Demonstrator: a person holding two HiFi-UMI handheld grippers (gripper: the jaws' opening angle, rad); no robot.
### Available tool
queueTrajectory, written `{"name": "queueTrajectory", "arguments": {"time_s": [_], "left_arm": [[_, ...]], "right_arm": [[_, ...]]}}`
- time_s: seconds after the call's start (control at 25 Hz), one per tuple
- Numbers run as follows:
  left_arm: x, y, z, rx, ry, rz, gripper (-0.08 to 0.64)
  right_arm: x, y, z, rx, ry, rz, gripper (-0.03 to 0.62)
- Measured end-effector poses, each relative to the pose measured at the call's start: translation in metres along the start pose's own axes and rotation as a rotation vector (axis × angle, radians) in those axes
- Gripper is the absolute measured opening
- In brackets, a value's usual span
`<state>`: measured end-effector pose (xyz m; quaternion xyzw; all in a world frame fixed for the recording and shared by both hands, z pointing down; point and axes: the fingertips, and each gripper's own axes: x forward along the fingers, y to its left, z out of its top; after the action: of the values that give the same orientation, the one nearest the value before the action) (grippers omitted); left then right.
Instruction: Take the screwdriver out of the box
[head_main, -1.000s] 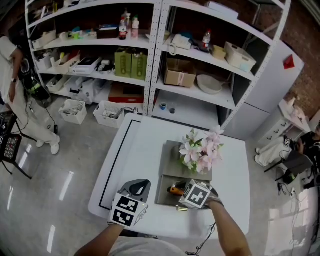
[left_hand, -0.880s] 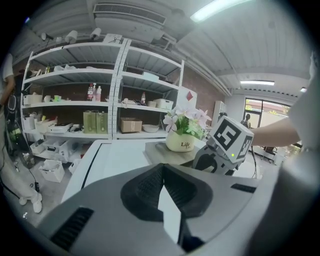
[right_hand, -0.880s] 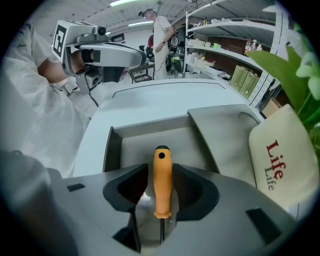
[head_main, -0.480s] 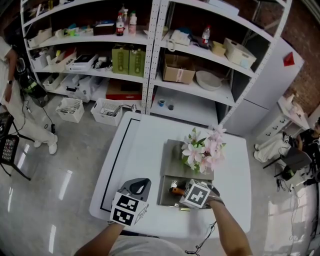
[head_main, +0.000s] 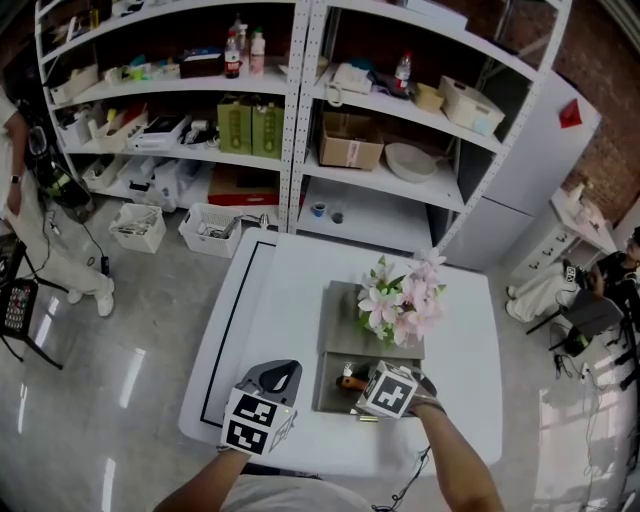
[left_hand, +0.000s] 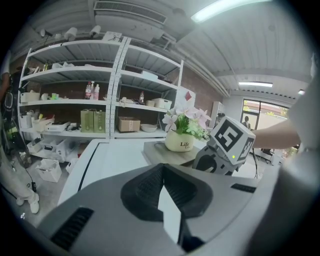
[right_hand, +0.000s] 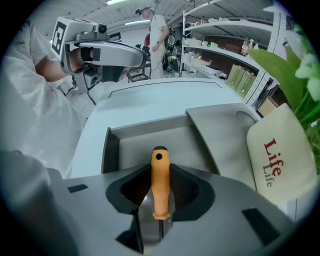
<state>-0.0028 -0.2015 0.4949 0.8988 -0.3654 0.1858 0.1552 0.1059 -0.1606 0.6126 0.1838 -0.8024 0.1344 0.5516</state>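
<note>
The one word that can be read is "Life", on the cream flower pot (right_hand: 280, 160). The right gripper view shows it in large red letters with a smaller dark copy just below, and the left gripper view shows it in dark print on the pot's front (left_hand: 182, 143). Labels on the shelves (head_main: 296, 120) behind the pot are too small to read.

The person is wearing a white top (head_main: 268, 496), while the left gripper (left_hand: 164, 184) and right gripper (right_hand: 160, 197) are showing smooth grey shells with dark ribbed pads, the left cube (head_main: 250, 422) and right cube (head_main: 390, 390) wearing black square markers on white.
</note>
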Motion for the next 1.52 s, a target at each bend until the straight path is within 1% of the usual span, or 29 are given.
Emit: {"name": "queueTrajectory", "arguments": {"time_s": [0.12, 0.32, 0.68, 1.0, 1.16, 1.28, 1.44, 1.52], "left_arm": [[-0.002, -0.002, 0.001, 0.002, 0.001, 0.004, 0.003], [-0.003, -0.009, 0.003, 0.011, -0.004, 0.005, 0.003], [-0.002, -0.027, 0.01, 0.034, -0.013, -0.004, 0.003], [-0.001, -0.037, 0.019, 0.044, -0.03, -0.004, 0.003], [0.0, -0.044, 0.029, 0.05, -0.047, -0.005, 0.003], [0.0, -0.048, 0.036, 0.052, -0.059, -0.006, 0.003], [-0.001, -0.055, 0.041, 0.05, -0.069, -0.006, 0.003], [0.0, -0.059, 0.044, 0.051, -0.077, -0.004, 0.003]], "right_arm": [[-0.004, 0.001, 0.002, 0.013, -0.032, -0.003, 0.118], [-0.017, 0.0, 0.004, 0.037, -0.091, -0.036, 0.118], [-0.06, -0.008, 0.018, 0.118, -0.279, -0.116, 0.118], [-0.112, -0.016, 0.028, 0.222, -0.484, -0.217, 0.118], [-0.145, -0.017, 0.029, 0.257, -0.578, -0.279, 0.118], [-0.17, -0.02, 0.028, 0.276, -0.642, -0.336, 0.118], [-0.202, -0.019, 0.024, 0.322, -0.74, -0.389, 0.118], [-0.215, -0.019, 0.018, 0.338, -0.773, -0.418, 0.118]]}}
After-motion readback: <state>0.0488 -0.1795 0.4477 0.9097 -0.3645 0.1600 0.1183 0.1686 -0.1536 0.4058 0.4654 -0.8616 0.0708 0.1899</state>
